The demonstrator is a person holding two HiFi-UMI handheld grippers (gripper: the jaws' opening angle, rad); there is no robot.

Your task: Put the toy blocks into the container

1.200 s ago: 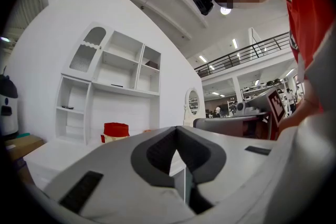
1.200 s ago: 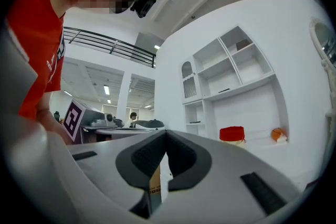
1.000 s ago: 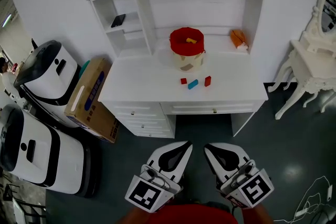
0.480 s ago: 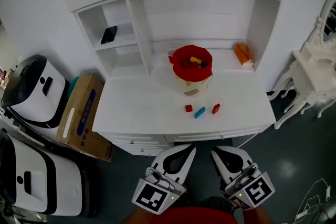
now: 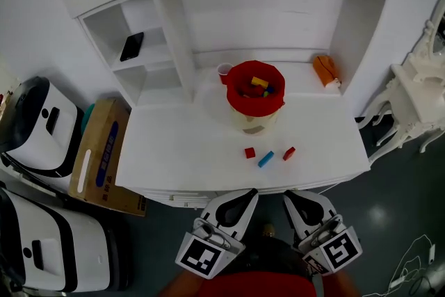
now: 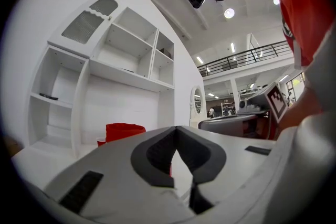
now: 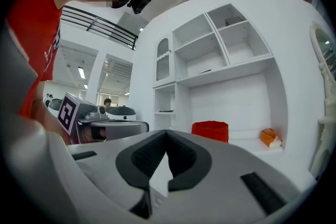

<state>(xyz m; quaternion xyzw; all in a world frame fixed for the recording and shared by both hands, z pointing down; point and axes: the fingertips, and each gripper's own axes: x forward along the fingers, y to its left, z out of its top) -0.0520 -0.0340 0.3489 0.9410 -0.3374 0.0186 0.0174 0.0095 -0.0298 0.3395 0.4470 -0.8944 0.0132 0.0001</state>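
A red-lined container [image 5: 255, 90] stands at the back middle of the white desk [image 5: 181, 149], with several coloured blocks inside. In front of it lie a red cube [image 5: 249, 153], a blue block [image 5: 265, 159] and a red block [image 5: 289, 153]. My left gripper [image 5: 243, 193] and right gripper [image 5: 294, 196] hang side by side below the desk's front edge, both shut and empty, well short of the blocks. The container [image 6: 125, 131] shows beyond the left gripper [image 6: 176, 129]. It also appears as the container [image 7: 210, 130] past the right gripper [image 7: 167, 134].
An orange object [image 5: 323, 69] and a small red cup [image 5: 224, 70] sit at the desk's back. A black phone [image 5: 131, 46] lies on a left shelf. A cardboard box [image 5: 101, 156] and white machines [image 5: 38, 125] stand left of the desk, a white vanity table [image 5: 417, 97] right.
The desk and blocks have come nearer and lower in the head view as the person stepped up to it. Both grippers stay shut, held low in front of the body.
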